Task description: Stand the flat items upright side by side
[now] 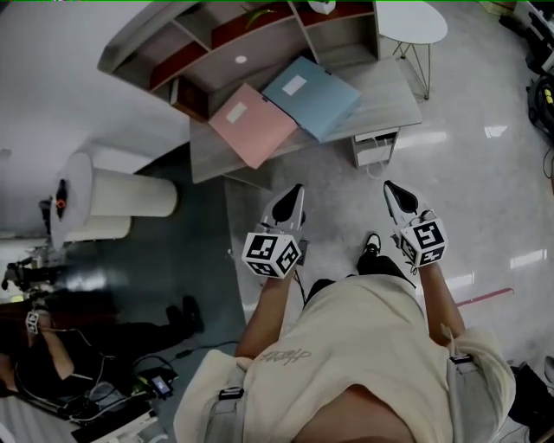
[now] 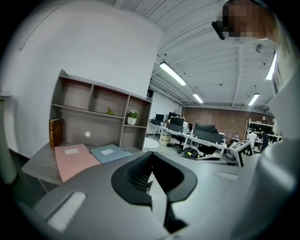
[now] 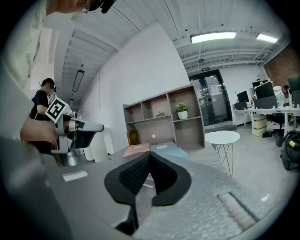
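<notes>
A pink folder (image 1: 251, 123) and a blue folder (image 1: 312, 95) lie flat, side by side, on the grey desk (image 1: 391, 93) in front of an open shelf unit (image 1: 234, 43). Both also show in the left gripper view, the pink folder (image 2: 72, 159) left of the blue folder (image 2: 110, 152), and small in the right gripper view as the pink folder (image 3: 137, 149) and blue folder (image 3: 168, 149). My left gripper (image 1: 295, 192) and right gripper (image 1: 389, 188) are shut and empty, held in the air well short of the desk, pointing toward it.
A brown book (image 2: 55, 132) stands in the shelf's lower left compartment; a small potted plant (image 2: 132, 116) sits on an upper shelf. A round white side table (image 1: 412, 21) stands right of the desk. White cylinders (image 1: 130, 194) and another person's equipment lie at the left.
</notes>
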The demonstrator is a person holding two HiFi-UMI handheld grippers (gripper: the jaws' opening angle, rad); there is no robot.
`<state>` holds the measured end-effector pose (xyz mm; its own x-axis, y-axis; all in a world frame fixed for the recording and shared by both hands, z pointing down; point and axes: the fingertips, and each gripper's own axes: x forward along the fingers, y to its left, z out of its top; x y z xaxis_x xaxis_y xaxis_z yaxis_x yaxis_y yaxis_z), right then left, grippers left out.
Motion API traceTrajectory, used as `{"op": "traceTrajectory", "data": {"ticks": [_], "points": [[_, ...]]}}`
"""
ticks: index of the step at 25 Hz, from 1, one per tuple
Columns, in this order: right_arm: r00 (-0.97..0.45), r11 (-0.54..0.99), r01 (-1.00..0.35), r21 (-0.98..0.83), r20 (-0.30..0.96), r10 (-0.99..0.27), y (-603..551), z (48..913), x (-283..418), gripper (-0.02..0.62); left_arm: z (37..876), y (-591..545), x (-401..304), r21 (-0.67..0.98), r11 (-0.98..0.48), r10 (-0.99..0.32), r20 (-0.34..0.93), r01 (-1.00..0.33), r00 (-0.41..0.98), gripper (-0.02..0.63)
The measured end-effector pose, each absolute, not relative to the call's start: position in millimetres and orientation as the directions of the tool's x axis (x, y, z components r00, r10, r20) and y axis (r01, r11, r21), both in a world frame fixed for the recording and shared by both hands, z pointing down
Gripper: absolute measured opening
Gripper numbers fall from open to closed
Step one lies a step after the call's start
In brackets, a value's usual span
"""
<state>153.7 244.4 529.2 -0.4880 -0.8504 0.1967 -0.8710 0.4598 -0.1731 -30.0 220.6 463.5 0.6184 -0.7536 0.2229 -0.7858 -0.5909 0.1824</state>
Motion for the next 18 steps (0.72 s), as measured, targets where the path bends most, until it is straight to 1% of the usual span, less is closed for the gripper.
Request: {"op": "traceTrajectory", "data": {"ticks": [4,9,12,18], "points": [[-0.522,0.489,-0.851,-0.191,0.218,-0.824,224.0,539.7,163.1,0.002,458.9,202.4,-9.8,0.205,-0.580,-0.762,0.206,-0.788,0.614,0.017],[-0.558,0.519,-0.829,-0.208,0.245,-0.793,194.4,550.4,165.2,0.002,477.9,187.1,-14.3,0.214,-0.533,-0.769,0.281,-0.818,0.574,0.017],[-0.569,0.526,-0.821,-0.223,0.247,-0.784,177.1,556.2,161.1,0.002,487.8,172.0,-20.4,0.211,-0.516,-0.773,0.304,-0.830,0.557,0.017],[-0.567,0.516,-0.823,-0.238,0.281,-0.774,156.1,562.6,167.7,0.002,496.5,119.9,-16.1,0.228,-0.502,-0.782,0.292,-0.834,0.550,0.017]]}}
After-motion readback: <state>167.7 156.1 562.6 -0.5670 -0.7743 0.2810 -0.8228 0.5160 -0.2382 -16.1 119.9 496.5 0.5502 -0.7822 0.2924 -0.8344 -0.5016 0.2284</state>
